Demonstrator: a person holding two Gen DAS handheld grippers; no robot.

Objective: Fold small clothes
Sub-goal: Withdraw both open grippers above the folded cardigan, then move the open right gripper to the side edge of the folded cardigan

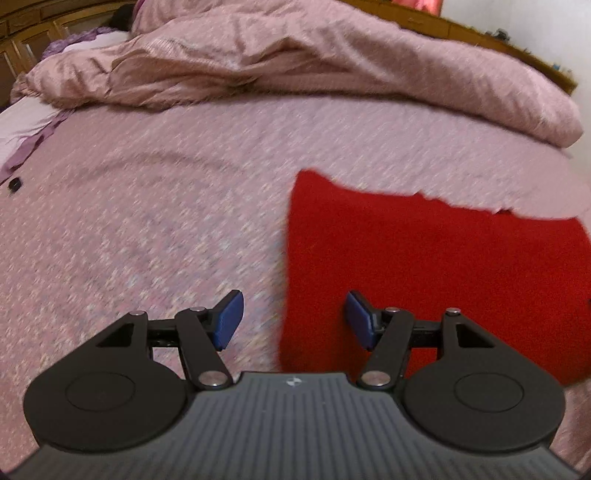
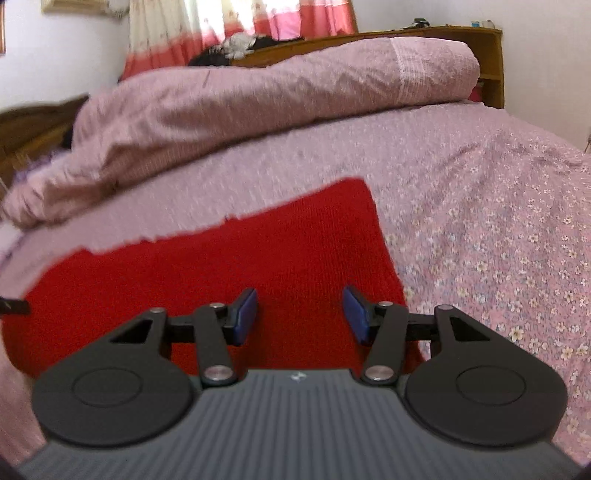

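Left tongs spread wide over the bed, blue pads well apart, nothing between them. Straddling the left edge of the red knitted garment: one pad above bare floral bedsheet, the other above red knit. Not gripping; whether the pads touch the fabric, cannot tell.

Right tongs parted too, a little narrower, empty as well. Both blue pads poised above the red knitted garment, close to its right edge, with floral bedsheet just off to the right of the right-hand pad.

Red garment lying flat on the bed, spread ahead of and beneath both tongs, roughly rectangular. Far edge slightly ragged, running across beyond the pads. In the left wrist view reaching away to the right of the tongs; in the right wrist view reaching away to the left.

Farther ahead of both tongs, a bunched pink quilt heaped along the back of the bed, also seen from the right wrist. Behind it, a wooden headboard and pink-and-white curtains. Off to the far left of the left tongs, a small dark round thing on the sheet, too small to tell. Both views a bit blurred.
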